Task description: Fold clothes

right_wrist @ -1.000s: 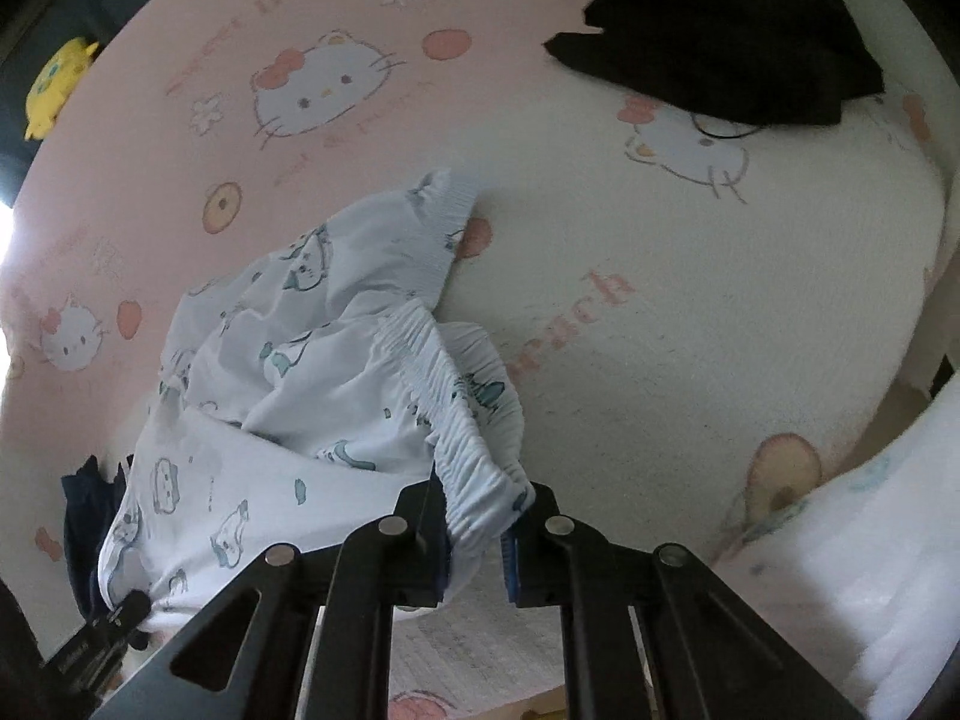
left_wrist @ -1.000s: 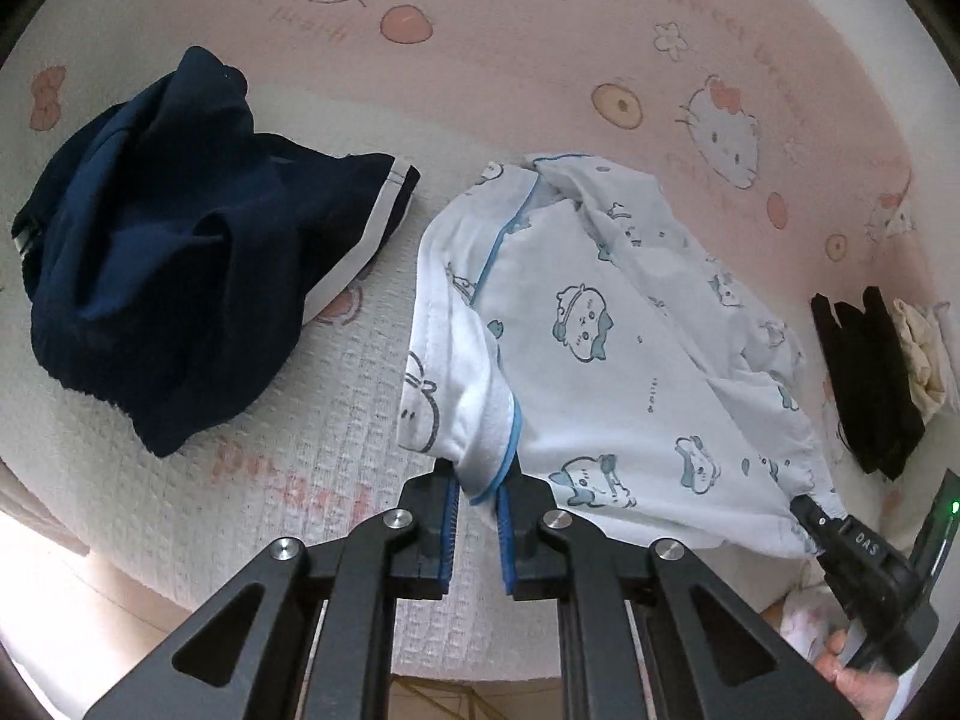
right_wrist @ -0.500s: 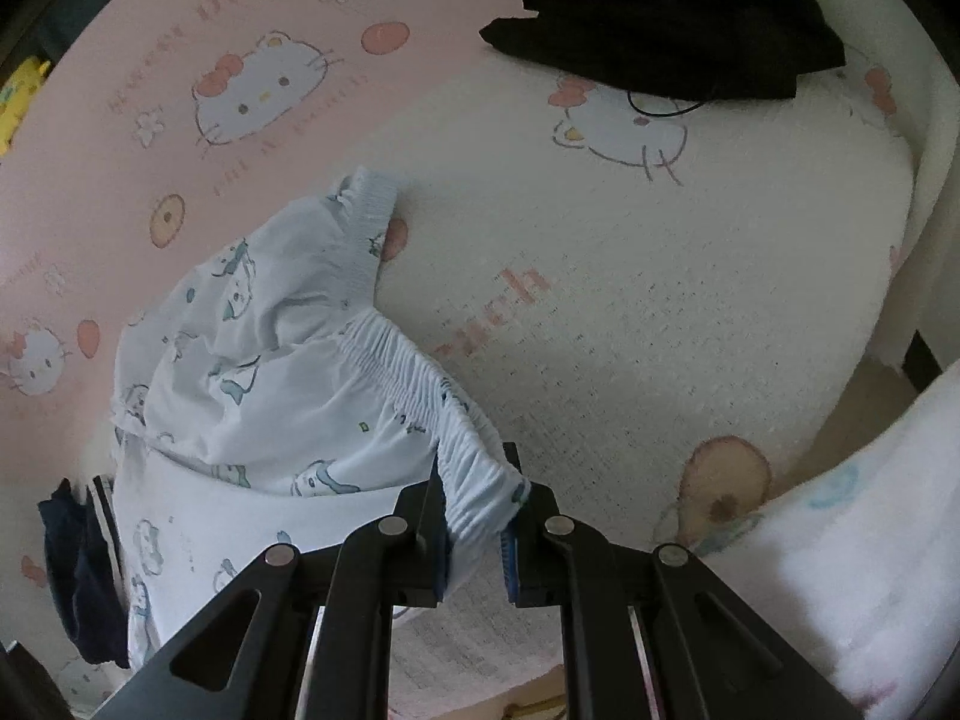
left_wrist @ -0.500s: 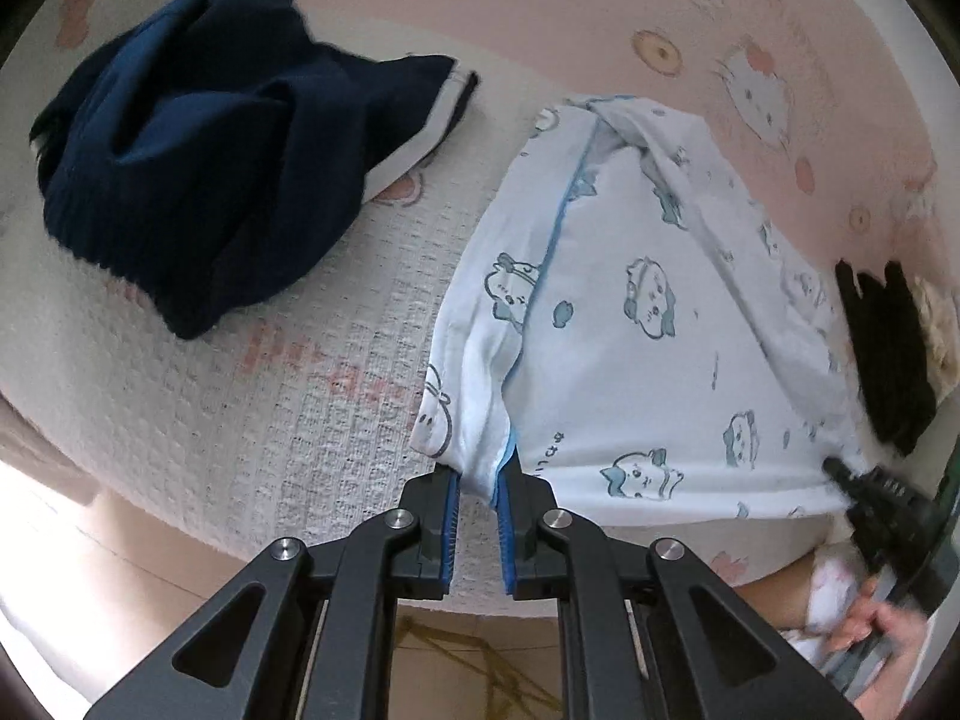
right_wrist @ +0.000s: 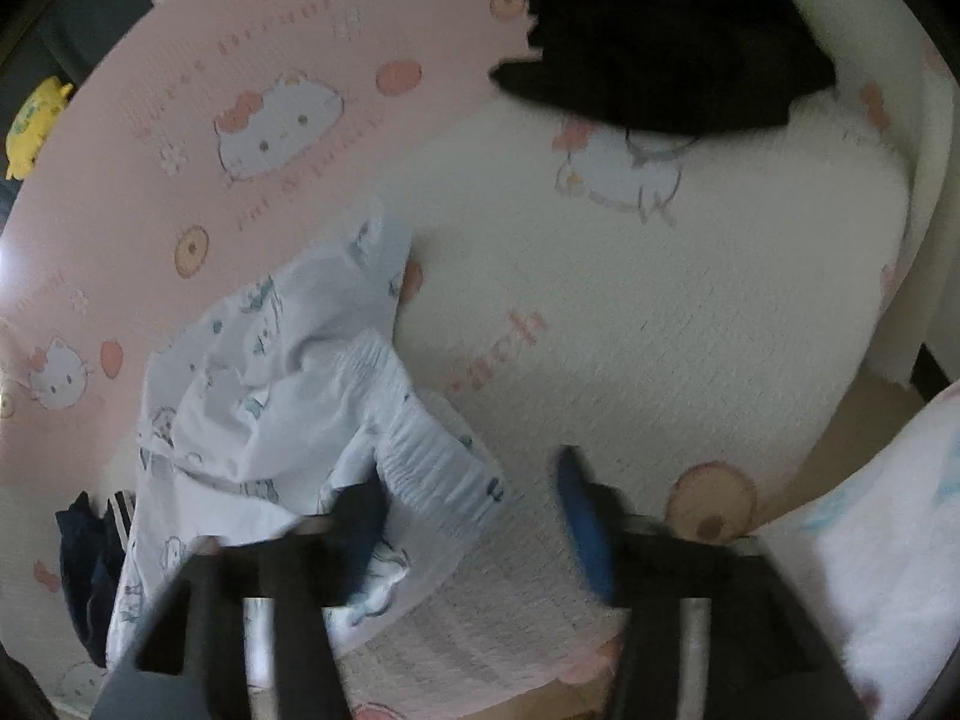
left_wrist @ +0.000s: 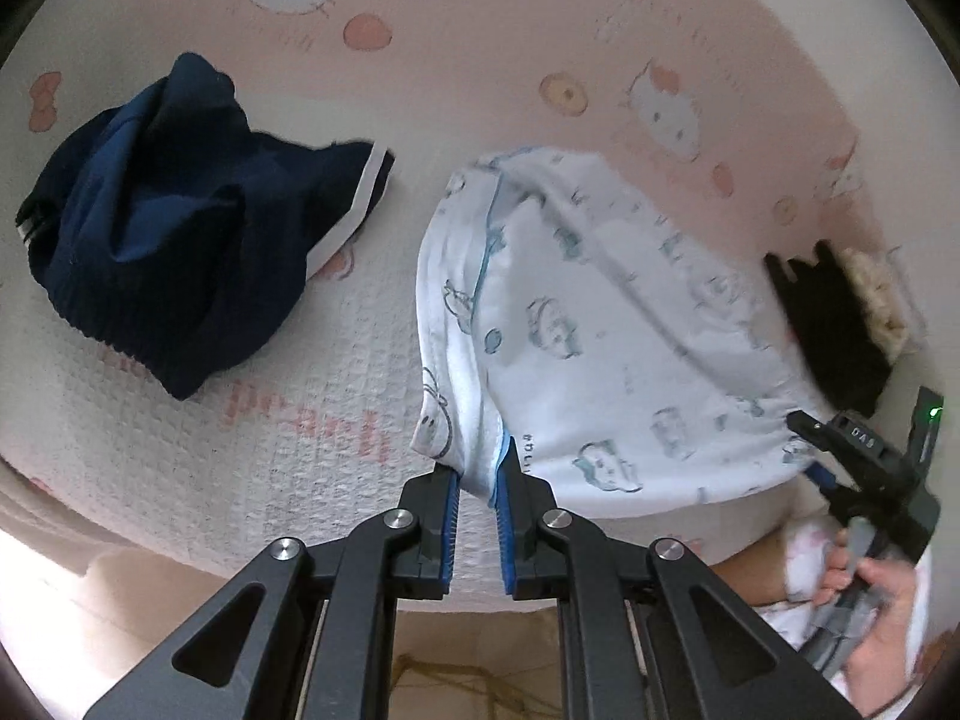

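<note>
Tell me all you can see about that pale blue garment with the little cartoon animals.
The pale blue garment is thin, soft-looking cloth printed with small cartoon animals, with blue piping and a gathered elastic edge. It lies rumpled on the pink cartoon-cat bedspread. The left claw pinches its hem; the right claw stands open beside the elastic edge.

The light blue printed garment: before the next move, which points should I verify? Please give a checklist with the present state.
1. Left hand-held gripper shut on the printed garment at its hem: ok.
2. Right hand-held gripper gripping the waistband: not ok; jaws wide open, the waistband lies loose beside one finger.
3. Garment spread flat on the bed cover: not ok, bunched.
4. Navy garment apart from it: ok.
5. Black garment apart from it: ok.
</note>
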